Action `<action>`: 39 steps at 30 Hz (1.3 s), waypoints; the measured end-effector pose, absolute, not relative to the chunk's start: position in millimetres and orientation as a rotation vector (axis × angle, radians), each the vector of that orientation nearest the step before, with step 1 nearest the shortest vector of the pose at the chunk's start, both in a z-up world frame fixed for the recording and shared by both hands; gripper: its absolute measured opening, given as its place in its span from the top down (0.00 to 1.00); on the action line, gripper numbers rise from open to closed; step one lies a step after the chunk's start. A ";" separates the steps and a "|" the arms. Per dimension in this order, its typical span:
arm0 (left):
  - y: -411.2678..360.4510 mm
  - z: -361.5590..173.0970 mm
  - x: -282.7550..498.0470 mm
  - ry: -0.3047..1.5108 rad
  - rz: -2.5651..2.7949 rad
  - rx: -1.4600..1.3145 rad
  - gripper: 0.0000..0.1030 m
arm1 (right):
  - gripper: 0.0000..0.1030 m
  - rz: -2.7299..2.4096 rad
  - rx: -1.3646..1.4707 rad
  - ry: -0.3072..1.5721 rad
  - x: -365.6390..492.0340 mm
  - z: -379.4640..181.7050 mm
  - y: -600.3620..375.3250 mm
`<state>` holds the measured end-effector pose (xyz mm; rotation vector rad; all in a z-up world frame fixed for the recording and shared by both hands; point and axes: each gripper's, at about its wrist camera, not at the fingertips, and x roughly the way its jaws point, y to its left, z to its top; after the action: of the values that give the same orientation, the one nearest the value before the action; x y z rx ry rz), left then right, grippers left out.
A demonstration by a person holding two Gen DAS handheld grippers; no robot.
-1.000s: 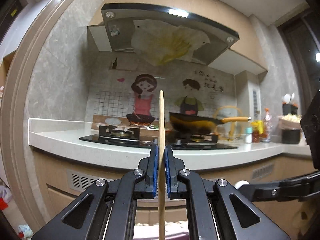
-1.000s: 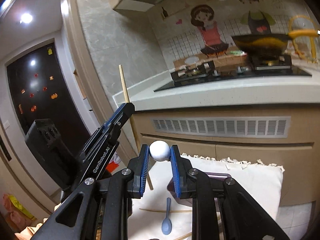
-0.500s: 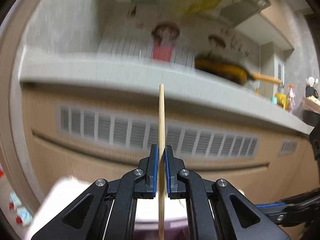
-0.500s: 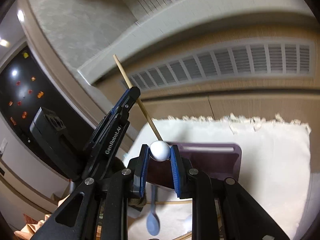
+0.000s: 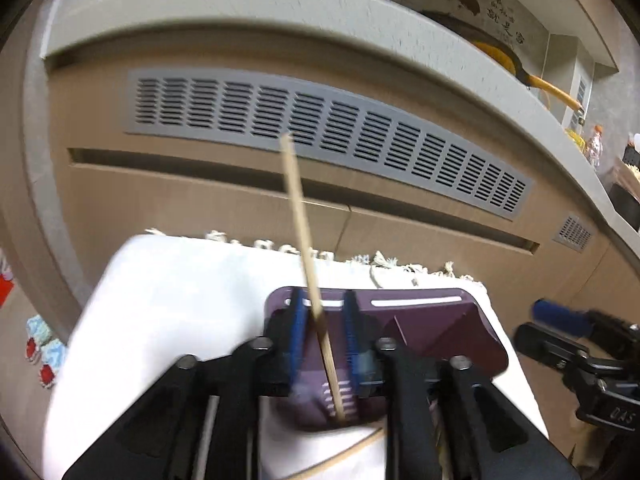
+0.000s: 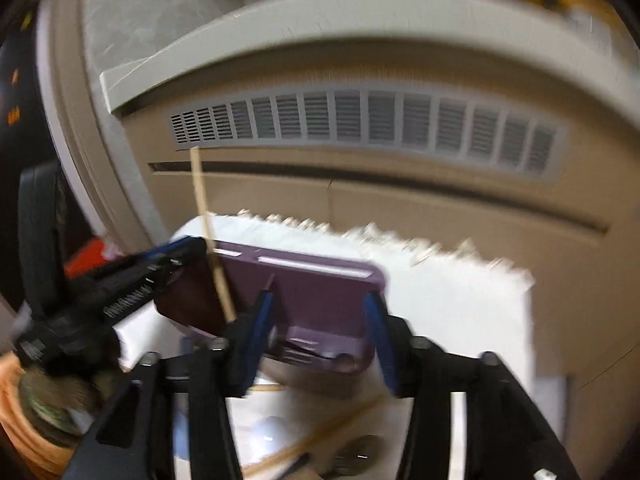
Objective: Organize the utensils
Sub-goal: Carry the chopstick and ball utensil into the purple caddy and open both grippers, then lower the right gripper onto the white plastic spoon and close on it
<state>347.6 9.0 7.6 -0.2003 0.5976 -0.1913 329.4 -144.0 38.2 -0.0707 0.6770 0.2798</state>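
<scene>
Left wrist view: we see the left hand-held gripper [image 5: 322, 338] parted, a loose chopstick [image 5: 308, 264] leaning into the purple utensil holder [image 5: 436, 328]; our right hand-held gripper [image 6: 320, 328] gapes empty.

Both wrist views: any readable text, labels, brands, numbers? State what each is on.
"DAS": white letters on the black body of the right tool, left wrist view; possibly part of a longer word.
Chinese characters on the wall decal above the counter: too blurred to read.
White lettering along the side of the left tool, right wrist view: motion-blurred, unreadable.
No other text, numbers or signs can be made out.
</scene>
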 end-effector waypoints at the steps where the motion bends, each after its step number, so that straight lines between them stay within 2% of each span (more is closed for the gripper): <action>1: 11.9 11.1 339.1 0.594 -0.177 -0.194 0.61 | 0.39 0.269 -0.102 0.654 319.1 41.6 -142.8; 2: 14.1 13.8 331.9 0.591 -0.166 -0.188 0.52 | 0.38 0.260 -0.124 0.640 312.2 43.6 -141.2; 5: 19.2 17.2 306.7 0.610 -0.138 -0.155 0.38 | 0.38 0.261 -0.181 0.641 291.9 40.6 -137.3; 11: 37.7 2.0 256.3 0.673 -0.128 -0.105 0.23 | 0.38 0.306 -0.217 0.759 270.0 -3.4 -125.2; 17: 64.8 -18.1 215.6 0.693 -0.066 -0.093 0.20 | 0.38 0.353 -0.212 0.884 271.3 -50.7 -100.7; 19: 72.6 -23.4 208.1 0.695 -0.047 -0.100 0.20 | 0.49 0.347 -0.218 0.907 279.5 -60.6 -94.2; 21: 79.5 -30.2 204.5 0.704 -0.038 -0.111 0.18 | 0.54 0.346 -0.210 0.939 285.9 -68.1 -89.2; 25: 89.1 -42.5 205.9 0.731 -0.029 -0.131 0.18 | 0.55 0.303 -0.201 0.983 296.8 -78.2 -89.4; 30: 87.3 -49.5 208.4 0.744 -0.056 -0.141 0.18 | 0.55 0.279 -0.180 1.024 301.6 -85.1 -92.4; 33: 81.2 -52.6 208.9 0.759 -0.072 -0.131 0.18 | 0.69 0.290 -0.187 1.025 299.6 -84.8 -91.5; 39: 70.9 -52.5 205.8 0.781 -0.112 -0.115 0.18 | 0.69 0.317 -0.178 0.964 282.8 -66.0 -98.1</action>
<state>205.8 70.9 -52.5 -0.1148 0.7807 -0.1119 282.8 -98.1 -66.0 -0.1784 0.9643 0.3171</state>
